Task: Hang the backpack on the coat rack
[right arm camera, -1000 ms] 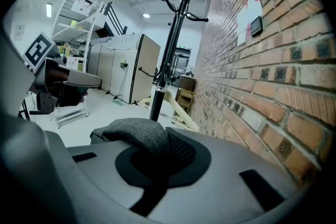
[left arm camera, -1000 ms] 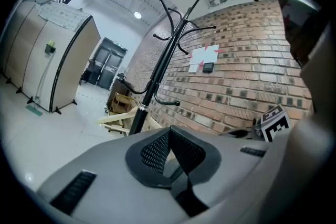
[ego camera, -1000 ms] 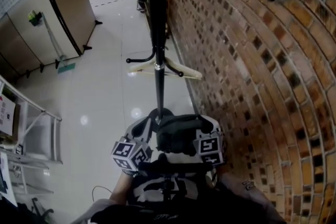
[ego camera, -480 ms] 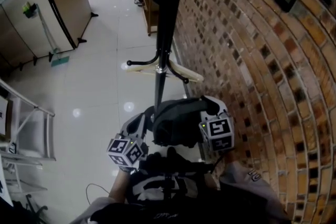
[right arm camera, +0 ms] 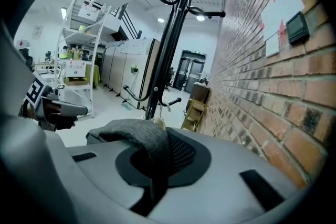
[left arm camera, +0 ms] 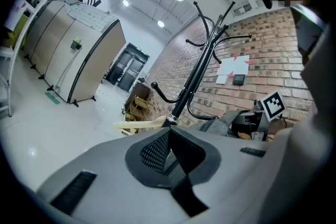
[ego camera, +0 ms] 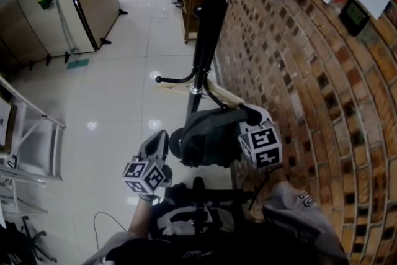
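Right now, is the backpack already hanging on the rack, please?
No, the right gripper is shut on its strap, holding the backpack beside the rack.

Grey left gripper point(ego camera: 161, 135), lower centre-left, jaws together and empty — grey right gripper point(ego camera: 249, 113), centre-right and higher, clamps the dark grey fabric backpack point(ego camera: 201, 136).

right gripper point(ego camera: 250, 113) raised backpack point(ego camera: 203, 135), left gripper point(ego camera: 161, 138) withdrew
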The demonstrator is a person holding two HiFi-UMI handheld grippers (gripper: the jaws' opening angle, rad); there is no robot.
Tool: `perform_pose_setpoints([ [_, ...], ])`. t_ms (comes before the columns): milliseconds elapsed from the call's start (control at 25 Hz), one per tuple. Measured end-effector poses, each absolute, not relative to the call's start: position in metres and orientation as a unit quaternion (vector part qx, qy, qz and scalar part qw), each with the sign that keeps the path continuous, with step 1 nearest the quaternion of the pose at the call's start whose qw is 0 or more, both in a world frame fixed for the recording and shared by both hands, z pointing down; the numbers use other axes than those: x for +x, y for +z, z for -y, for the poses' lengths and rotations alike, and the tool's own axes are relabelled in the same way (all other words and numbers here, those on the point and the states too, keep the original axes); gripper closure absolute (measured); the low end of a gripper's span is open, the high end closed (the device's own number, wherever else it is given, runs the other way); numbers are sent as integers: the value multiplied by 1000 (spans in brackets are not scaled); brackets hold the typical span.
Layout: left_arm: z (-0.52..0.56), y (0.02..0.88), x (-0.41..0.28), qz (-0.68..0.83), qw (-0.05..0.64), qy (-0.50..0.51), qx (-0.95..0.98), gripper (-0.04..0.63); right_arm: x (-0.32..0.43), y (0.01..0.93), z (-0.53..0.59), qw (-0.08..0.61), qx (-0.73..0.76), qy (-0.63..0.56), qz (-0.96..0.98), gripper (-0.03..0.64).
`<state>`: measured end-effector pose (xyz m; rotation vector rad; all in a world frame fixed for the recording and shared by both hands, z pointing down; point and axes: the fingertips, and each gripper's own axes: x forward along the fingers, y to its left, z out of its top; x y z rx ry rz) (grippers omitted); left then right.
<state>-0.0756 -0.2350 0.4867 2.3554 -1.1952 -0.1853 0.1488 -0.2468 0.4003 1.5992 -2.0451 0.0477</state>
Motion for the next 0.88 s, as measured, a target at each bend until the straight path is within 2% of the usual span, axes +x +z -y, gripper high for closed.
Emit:
perform_pose_setpoints([
  [880, 261, 499, -118, 524, 251, -69, 811, 588, 128, 441, 335, 301, 501, 14, 812, 617],
])
